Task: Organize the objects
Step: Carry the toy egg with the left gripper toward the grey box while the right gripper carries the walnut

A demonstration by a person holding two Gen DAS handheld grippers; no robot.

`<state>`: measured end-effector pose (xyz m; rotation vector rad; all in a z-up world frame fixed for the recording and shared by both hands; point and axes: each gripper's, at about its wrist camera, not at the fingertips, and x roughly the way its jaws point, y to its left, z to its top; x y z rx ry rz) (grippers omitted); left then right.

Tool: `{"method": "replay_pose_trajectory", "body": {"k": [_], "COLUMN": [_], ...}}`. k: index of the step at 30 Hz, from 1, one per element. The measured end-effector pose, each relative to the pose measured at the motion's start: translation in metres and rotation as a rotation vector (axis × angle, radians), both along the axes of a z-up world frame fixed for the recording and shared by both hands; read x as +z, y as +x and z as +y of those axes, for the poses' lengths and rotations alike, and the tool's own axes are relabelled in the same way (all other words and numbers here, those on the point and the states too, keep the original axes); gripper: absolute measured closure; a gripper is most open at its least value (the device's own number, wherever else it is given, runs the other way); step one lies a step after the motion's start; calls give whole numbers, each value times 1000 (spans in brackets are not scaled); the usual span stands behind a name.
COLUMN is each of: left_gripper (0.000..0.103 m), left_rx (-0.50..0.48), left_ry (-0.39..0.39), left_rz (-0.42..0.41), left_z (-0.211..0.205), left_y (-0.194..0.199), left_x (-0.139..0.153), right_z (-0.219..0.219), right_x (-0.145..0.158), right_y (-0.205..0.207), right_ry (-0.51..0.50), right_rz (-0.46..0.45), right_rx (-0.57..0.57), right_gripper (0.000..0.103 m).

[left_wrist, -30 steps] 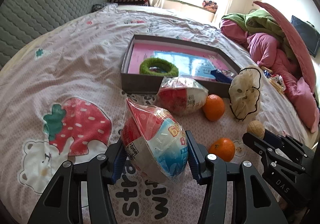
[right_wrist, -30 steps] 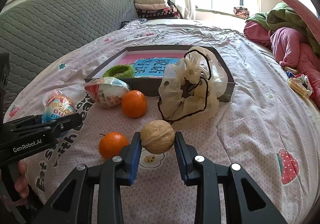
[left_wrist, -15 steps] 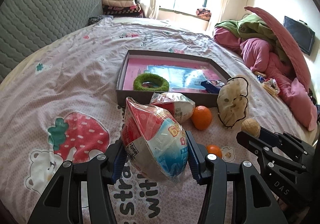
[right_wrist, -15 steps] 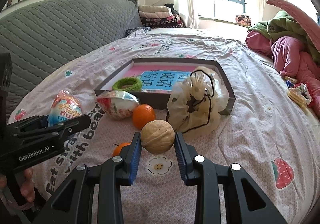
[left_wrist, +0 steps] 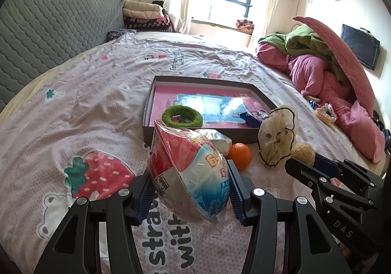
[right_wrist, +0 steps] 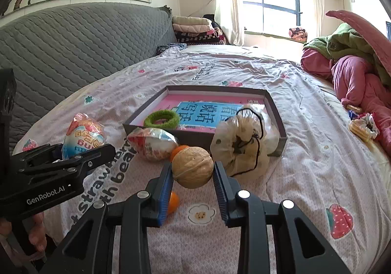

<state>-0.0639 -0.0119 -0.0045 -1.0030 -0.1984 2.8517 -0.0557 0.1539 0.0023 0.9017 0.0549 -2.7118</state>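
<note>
My left gripper (left_wrist: 190,190) is shut on a red, white and blue snack packet (left_wrist: 188,171) and holds it above the bedsheet. My right gripper (right_wrist: 193,181) is shut on a walnut (right_wrist: 192,166), also lifted. A shallow grey box (left_wrist: 156,93) with a pink and blue bottom lies ahead; a green fuzzy ring (left_wrist: 182,116) and a dark blue wrapper (left_wrist: 253,117) lie in it. A second snack packet (right_wrist: 152,143), two oranges (left_wrist: 240,156) (right_wrist: 172,201) and a cream drawstring pouch (right_wrist: 240,143) lie in front of the box.
The bedsheet (left_wrist: 85,102) has strawberry and bear prints. A grey quilted headboard (left_wrist: 48,27) rises at the left. Pink and green bedding (left_wrist: 325,73) is piled at the right, with small snack items (right_wrist: 361,126) beside it. Folded blankets (right_wrist: 195,29) sit by the window.
Both grippers have risen and pulled back from the box with their objects still held. The near orange is now mostly hidden behind the right gripper's finger.
</note>
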Motion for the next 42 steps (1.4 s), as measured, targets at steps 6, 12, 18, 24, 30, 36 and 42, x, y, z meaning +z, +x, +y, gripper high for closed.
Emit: {"method": "replay_pose_trajectory", "body": {"k": [6, 12, 18, 24, 30, 36, 42], "left_gripper": [48, 48, 48, 48, 48, 48, 48], "left_rx": [-3, 8, 14, 10, 5, 7, 11], "left_ry": [-6, 3, 8, 0, -7, -6, -12], "left_rz": [4, 0, -7, -7, -16, -22, -26], "left_z": [-2, -8, -11, -9, -7, -7, -8], "left_y": [-7, -19, -32, -39, -45, -52, -62], "left_x": [-2, -1, -2, -5, -9, -10, -9], "right_z": [-6, -11, -17, -18, -17, -21, -24], "right_x": [2, 2, 0, -5, -7, -8, -7], "right_y": [-7, -19, -30, -40, -50, -57, -68], "right_ry": [3, 3, -1, -12, -18, -16, -23], "right_rz": [7, -4, -19, -24, -30, -35, -42], "right_rx": [4, 7, 13, 10, 8, 18, 21], "right_gripper": [70, 70, 70, 70, 70, 70, 70]}}
